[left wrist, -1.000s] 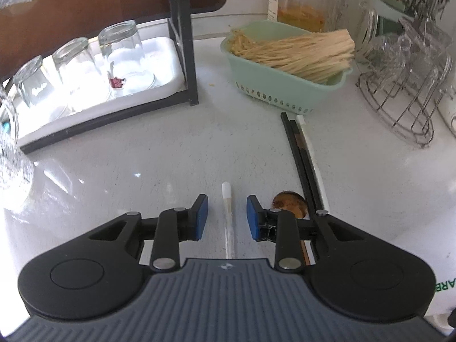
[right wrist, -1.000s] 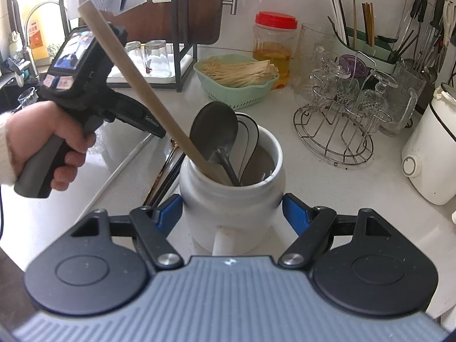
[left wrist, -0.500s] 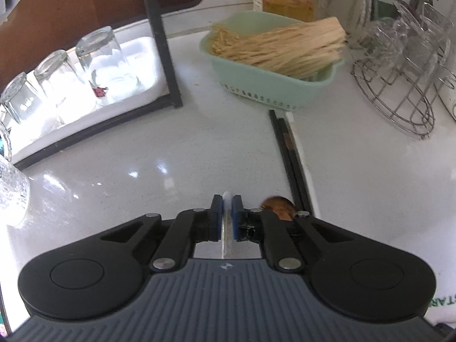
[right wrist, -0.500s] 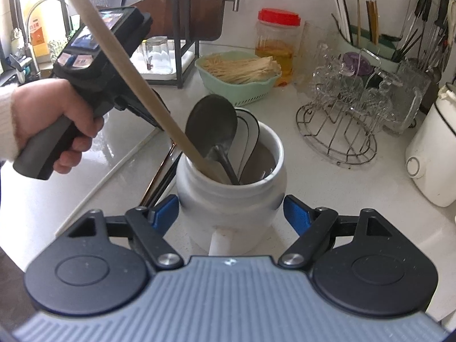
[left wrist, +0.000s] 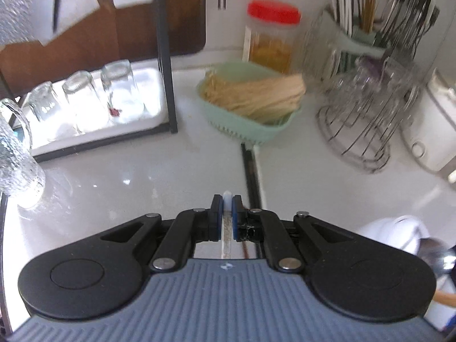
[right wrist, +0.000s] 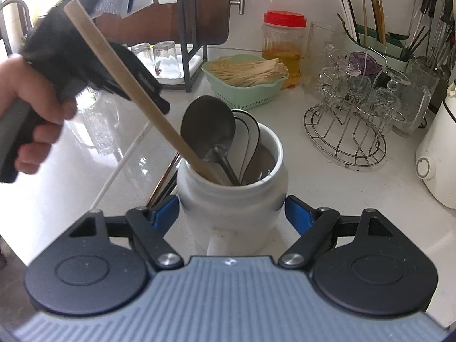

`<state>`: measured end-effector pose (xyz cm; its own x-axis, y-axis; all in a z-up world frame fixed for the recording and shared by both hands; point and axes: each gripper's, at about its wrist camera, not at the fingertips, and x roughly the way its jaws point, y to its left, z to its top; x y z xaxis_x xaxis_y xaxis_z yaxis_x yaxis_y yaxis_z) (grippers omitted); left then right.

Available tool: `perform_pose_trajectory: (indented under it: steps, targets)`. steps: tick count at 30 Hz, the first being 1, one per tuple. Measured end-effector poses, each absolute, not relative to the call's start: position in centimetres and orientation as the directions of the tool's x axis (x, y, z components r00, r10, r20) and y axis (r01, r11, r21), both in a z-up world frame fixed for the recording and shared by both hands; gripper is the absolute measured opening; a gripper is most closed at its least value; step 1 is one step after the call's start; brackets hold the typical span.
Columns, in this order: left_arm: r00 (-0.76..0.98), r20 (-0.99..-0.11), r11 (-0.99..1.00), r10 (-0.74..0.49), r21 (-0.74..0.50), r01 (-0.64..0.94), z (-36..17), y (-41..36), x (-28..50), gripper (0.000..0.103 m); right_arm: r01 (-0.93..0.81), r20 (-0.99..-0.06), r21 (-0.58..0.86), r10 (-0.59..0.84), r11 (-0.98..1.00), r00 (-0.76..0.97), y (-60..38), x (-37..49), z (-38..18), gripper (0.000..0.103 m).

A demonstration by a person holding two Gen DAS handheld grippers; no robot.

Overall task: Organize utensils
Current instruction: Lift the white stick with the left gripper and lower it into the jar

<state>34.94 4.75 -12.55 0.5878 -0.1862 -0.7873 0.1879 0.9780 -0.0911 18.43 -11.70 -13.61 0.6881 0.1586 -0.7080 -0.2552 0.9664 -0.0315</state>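
My left gripper (left wrist: 227,213) is shut on a thin white chopstick (left wrist: 227,199) and holds it above the counter; the right wrist view shows that chopstick (right wrist: 122,165) slanting down from it. A hand (right wrist: 34,131) grips the left tool. My right gripper (right wrist: 231,212) straddles a white ceramic jar (right wrist: 228,199); its jaws are opening, with the blue pads beside the jar's sides and a gap at the right one. In the jar stand a wooden handle (right wrist: 128,91), a dark metal spoon (right wrist: 208,125) and white black-rimmed spoons (right wrist: 248,136). Black chopsticks (left wrist: 250,171) lie on the counter.
At the back stand a green basket of pale sticks (left wrist: 256,114), a red-lidded jar (left wrist: 270,42), a wire glass rack (right wrist: 347,131) and a utensil holder (right wrist: 370,40). Upturned glasses sit on a white tray (left wrist: 85,105) at the left. A white appliance (right wrist: 436,165) stands at the right.
The left jaws closed on the white chopstick and lifted it off the counter. The right jaws widened slightly around the jar, which stayed in place.
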Motion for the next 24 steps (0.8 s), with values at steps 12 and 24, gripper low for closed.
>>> perform_pose_trajectory:
  steps: [12, 24]
  targets:
    - [0.655, -0.699, 0.958, -0.288, -0.209, 0.198, -5.5, 4.8, 31.2, 0.008, -0.284, -0.701, -0.009, 0.196, 0.959, 0.686, -12.1, 18.5, -13.6, 0.084]
    - [0.708, -0.609, 0.933, -0.358, -0.264, 0.245, -0.2, 4.6, 28.6, 0.007, -0.302, -0.690, -0.008, 0.213, 0.953, 0.692, -12.2, 18.6, -13.7, 0.083]
